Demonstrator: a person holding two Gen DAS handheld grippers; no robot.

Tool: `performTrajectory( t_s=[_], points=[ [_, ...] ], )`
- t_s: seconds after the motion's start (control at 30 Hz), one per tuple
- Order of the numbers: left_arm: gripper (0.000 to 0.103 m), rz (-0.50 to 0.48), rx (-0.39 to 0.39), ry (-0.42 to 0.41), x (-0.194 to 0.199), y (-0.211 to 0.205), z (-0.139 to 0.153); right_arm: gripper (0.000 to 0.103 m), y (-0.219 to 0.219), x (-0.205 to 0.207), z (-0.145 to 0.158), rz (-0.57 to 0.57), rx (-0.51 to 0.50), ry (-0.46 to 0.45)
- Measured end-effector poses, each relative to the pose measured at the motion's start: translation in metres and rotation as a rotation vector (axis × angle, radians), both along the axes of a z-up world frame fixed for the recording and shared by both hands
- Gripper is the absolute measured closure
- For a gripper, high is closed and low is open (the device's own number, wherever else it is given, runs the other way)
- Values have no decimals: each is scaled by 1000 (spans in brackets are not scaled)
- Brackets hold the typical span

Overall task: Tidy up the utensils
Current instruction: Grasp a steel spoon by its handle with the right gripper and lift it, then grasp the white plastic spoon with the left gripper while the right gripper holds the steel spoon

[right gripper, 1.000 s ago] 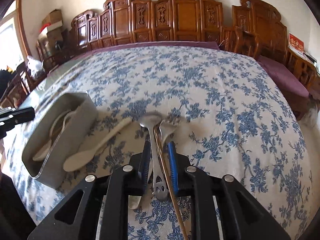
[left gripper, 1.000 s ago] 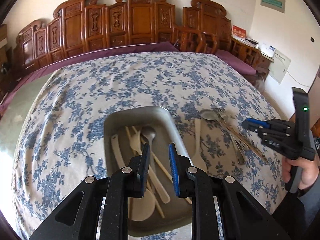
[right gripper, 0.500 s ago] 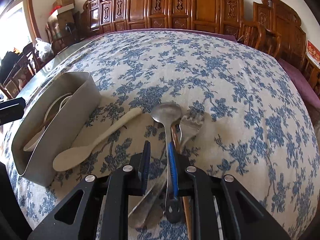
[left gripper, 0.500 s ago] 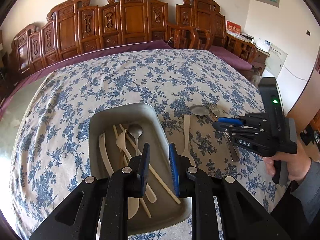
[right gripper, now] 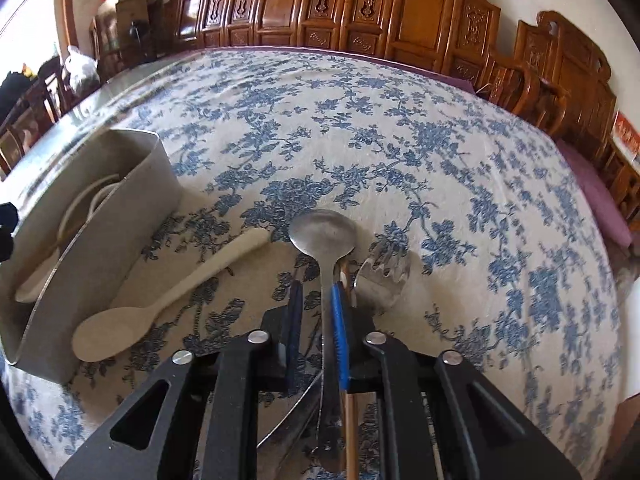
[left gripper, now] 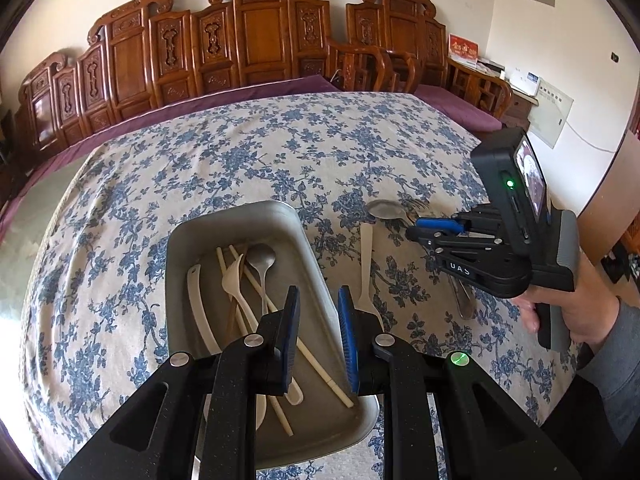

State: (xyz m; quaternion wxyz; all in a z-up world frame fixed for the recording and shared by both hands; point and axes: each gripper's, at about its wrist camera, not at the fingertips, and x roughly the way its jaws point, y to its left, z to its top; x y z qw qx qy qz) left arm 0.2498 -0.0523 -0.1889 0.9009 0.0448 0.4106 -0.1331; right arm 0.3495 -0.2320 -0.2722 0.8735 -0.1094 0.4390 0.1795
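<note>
I am at the picking step: my right gripper [right gripper: 316, 312] is lowered over the steel spoon [right gripper: 323, 236], which lies on the flowered tablecloth [right gripper: 400, 128] with its handle between my two fingers. The jaws have just been closing on it; the blue pad is against the handle on one side, but on the other side I see a small gap, so I judge the grip is not yet complete. The spoon's long axis runs almost straight along my pointing line, the bowl ahead of my fingertips and facing up, the handle end under the gripper body where I cannot see it well. Just beside it, on the blue-pad side, lie a thin copper-coloured stick [right gripper: 349, 400] and a metal fork [right gripper: 384, 276], tines pointing away from me. So the next move calls for finishing the squeeze on the spoon alone, then a clean lift without dragging these neighbours. The cream plastic spoon [right gripper: 168, 296] lies diagonally on the other side, its bowl toward me, close to the grey tray [right gripper: 100, 240]. My left gripper [left gripper: 318, 332] hangs over this tray with narrow open jaws, holding nothing; the tray already contains several utensils.
</note>
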Motion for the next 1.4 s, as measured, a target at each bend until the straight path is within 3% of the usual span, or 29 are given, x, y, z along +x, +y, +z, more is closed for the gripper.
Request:
performTrajectory(
  t_s=[0.6, 0.77, 1.13, 1.4],
  points=[
    [85, -12, 46, -6, -5, -12, 2, 92, -5, 13, -1, -4, -28, 15],
    [85, -13, 88, -18, -6, -17, 6, 98, -7, 10, -1, 16, -36, 9],
    [85, -32, 99, 13, 6, -37, -2, 103, -46, -16, 26, 34, 120, -16],
    [85, -57, 119, 31, 22, -56, -6, 102, -53, -19, 30, 60, 166, -8]
  ],
)
